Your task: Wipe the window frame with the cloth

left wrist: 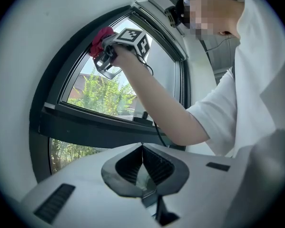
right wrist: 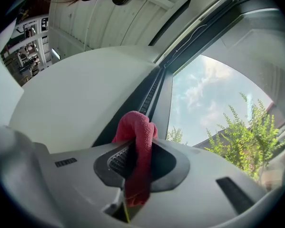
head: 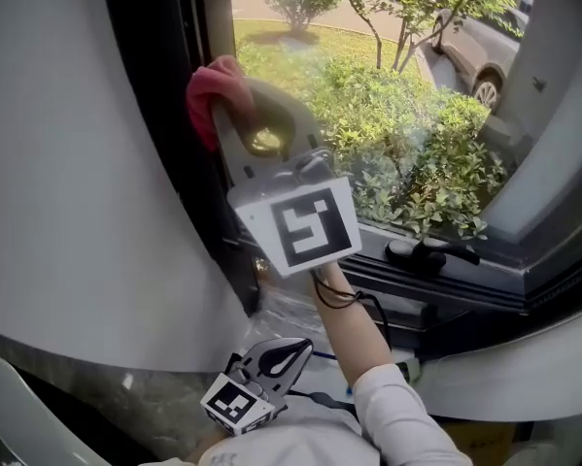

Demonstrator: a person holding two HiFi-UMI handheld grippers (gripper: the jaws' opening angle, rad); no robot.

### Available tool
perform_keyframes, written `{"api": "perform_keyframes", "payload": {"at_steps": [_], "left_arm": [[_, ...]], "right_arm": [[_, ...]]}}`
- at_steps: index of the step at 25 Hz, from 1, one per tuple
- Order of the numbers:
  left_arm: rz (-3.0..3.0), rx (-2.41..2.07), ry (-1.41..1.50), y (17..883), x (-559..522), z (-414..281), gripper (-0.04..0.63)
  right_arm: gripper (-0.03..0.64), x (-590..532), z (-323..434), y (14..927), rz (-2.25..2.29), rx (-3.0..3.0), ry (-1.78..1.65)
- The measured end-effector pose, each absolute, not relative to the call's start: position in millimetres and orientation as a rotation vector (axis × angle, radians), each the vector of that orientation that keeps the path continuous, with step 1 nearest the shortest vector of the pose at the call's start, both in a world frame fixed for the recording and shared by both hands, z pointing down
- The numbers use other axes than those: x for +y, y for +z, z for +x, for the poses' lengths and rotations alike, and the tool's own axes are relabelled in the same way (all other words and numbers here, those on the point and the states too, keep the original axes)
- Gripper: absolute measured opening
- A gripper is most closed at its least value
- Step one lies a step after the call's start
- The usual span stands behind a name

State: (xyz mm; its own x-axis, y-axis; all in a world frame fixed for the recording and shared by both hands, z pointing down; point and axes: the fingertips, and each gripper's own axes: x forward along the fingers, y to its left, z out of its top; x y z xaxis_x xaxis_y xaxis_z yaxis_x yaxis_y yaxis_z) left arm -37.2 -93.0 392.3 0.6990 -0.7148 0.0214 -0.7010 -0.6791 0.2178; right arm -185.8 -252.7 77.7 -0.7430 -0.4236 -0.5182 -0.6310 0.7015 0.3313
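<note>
The red cloth (right wrist: 136,127) is pinched between the jaws of the right gripper (right wrist: 137,163). A folded hump pokes out past the tips and a tail hangs back into the throat, and the jaws are closed down to the fabric's thickness. In the head view that hump is pressed high on the dark upright of the window frame (head: 195,56), just beside the glass (head: 397,105). The likeliest trouble is drag. The bite looks to be on one narrow fold, so a firm stroke along the frame could tug the cloth free or roll the hump aside. The hard jaw tips would then scrape paint or pane. The frame's ribbed channel, plain in the right gripper view, could also snag the fabric. A black cable (head: 354,299) loops off the raised wrist near the window handle (head: 431,252) and might catch on it during a downward pass. The left gripper (left wrist: 142,167) hangs low by the person's body with its jaws together on nothing, too far off to catch a dropped cloth.
</note>
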Motion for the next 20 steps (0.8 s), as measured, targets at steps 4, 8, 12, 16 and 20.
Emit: {"api": "perform_keyframes", "payload": {"at_steps": [4,8,12,16,20], "left_arm": [[2.735,-1.052,-0.081,382.8,-80.6,-45.9,0.009],[2.726,-1.013,-0.061,385.9,-73.6,-62.0,0.009],[2.696,-0.944,-0.027,394.9,-67.2,-67.6,0.010],[2.689,-0.856,-0.034,398.4,-60.2,-69.7,0.009],[2.698,-0.807,-0.050,399.5,-58.2,-72.5,0.010]], "right_arm": [[0.072,-253.5,-186.3,77.2,-0.856,2.505,0.685],[0.071,-253.7,-185.0,82.2,-0.908,2.481,0.651],[0.071,-254.4,-183.0,97.1,-0.948,2.473,0.610],[0.071,-256.3,-183.7,115.2,-0.998,2.499,0.564],[0.069,-256.2,-184.2,126.1,-1.038,2.501,0.561]]}}
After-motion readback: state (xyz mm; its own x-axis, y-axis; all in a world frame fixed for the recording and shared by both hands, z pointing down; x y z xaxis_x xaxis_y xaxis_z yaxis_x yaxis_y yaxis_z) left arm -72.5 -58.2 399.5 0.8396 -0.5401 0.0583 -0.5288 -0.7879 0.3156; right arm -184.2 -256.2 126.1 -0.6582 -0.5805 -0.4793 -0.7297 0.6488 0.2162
